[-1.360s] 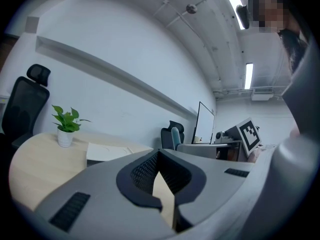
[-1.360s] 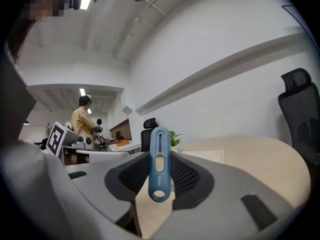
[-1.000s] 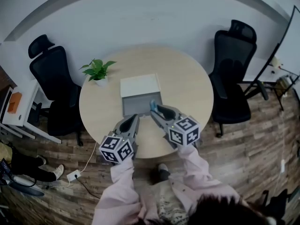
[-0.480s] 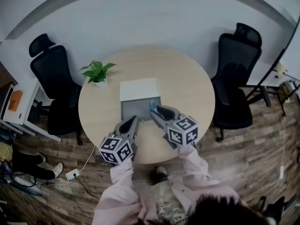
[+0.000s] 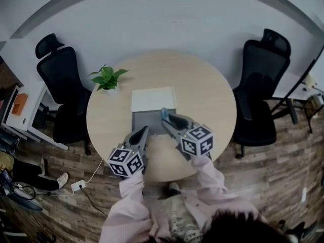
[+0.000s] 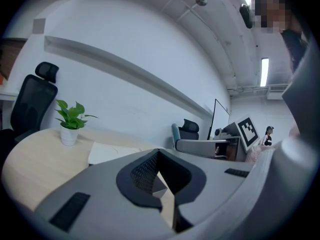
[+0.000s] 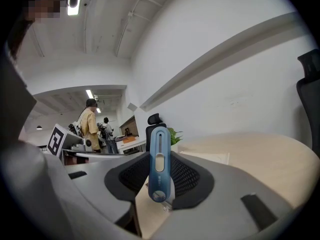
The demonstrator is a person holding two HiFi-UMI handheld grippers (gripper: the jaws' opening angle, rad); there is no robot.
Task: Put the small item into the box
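Observation:
An open box with a grey inside lies in the middle of the round table, its white lid folded back on the far side. My right gripper is shut on a small blue item, held at the box's near right part. In the right gripper view the blue item stands upright between the dark pads. My left gripper hovers at the box's near left edge; its jaws look closed with nothing in them. The white lid lies ahead of it.
A small potted plant stands on the table left of the lid, also in the left gripper view as a plant. Black office chairs stand at the left and right. A cable and power strip lie on the wooden floor.
Both grippers have moved a little forward toward the box. The blue item stays gripped in the right one and now sits further over the box.

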